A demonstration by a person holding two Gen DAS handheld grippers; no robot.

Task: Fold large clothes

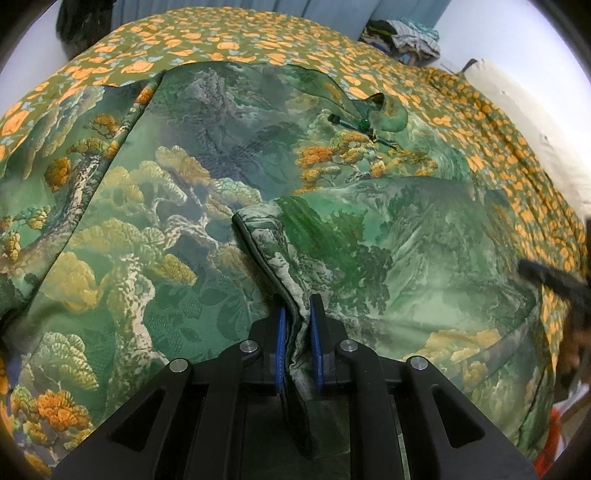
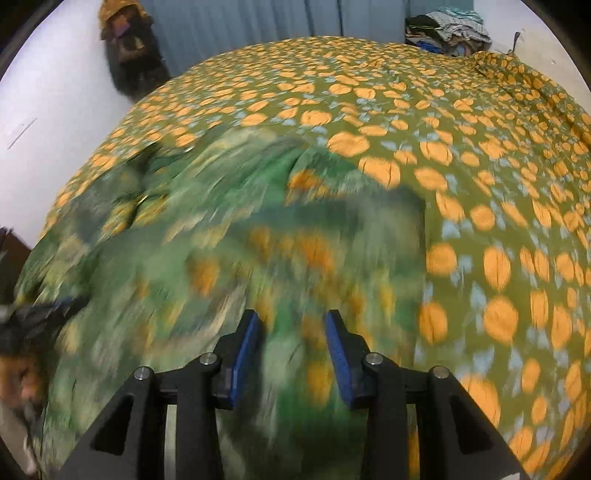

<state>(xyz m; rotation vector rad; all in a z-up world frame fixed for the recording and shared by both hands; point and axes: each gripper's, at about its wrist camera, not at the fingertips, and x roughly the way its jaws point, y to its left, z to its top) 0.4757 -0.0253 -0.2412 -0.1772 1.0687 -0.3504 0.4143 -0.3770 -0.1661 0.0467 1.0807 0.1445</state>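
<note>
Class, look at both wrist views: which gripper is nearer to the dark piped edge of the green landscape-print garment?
Left. The left gripper is clamped on that piped edge. The right gripper hovers over the garment's blurred body, open, with no piped edge visible by it.

I see the green brocade garment (image 1: 207,206) covering the near half of the bed, up to its near edge. The far half of the bedspread (image 2: 388,96) lies bare, and so does the strip along the bed's right edge, leaving room there. A folded flap's dark-trimmed edge (image 1: 266,258) rises as a ridge between my left gripper's (image 1: 298,314) fingers. A beaded clasp (image 1: 364,123) stands proud of the cloth near its far edge. Beyond the bed's far right corner a heap of clothes (image 2: 448,31) crowds the wall; beyond the far left corner, a dark bundle (image 2: 129,55).
</note>
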